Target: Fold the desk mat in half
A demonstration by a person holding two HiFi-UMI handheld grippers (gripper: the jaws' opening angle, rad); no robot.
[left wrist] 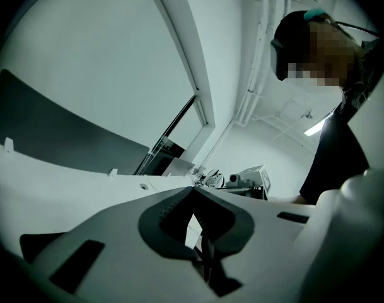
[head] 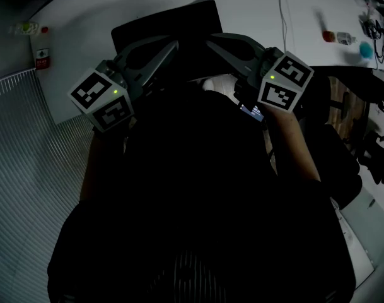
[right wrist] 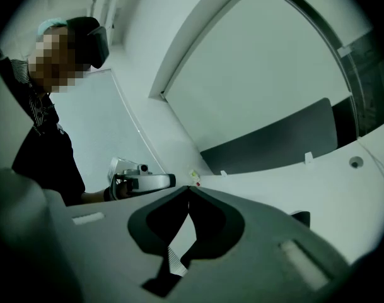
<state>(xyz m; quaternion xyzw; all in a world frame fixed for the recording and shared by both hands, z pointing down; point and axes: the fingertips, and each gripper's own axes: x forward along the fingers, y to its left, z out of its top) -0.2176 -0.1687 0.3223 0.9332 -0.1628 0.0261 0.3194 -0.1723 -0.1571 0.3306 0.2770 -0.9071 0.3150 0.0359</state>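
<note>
The black desk mat point(head: 166, 24) lies flat on the white table point(head: 255, 11), at the top middle of the head view. My left gripper point(head: 174, 43) and right gripper point(head: 210, 38) are held up in front of the person's dark torso. They point inward, with their tips over the mat's near edge. In the left gripper view the left gripper point(left wrist: 193, 189) has its jaw tips meeting with nothing between them. The right gripper point(right wrist: 188, 187) stands the same way in its own view, shut and empty. The mat's near part is hidden behind the grippers and the torso.
Small red and blue items point(head: 346, 40) and a thin cable point(head: 283, 17) lie on the table's right part. A dark chair point(head: 343, 137) stands at the right and a ribbed grey surface point(head: 21, 156) at the left. Both gripper views show a dark panel point(right wrist: 273, 137) behind a white surface.
</note>
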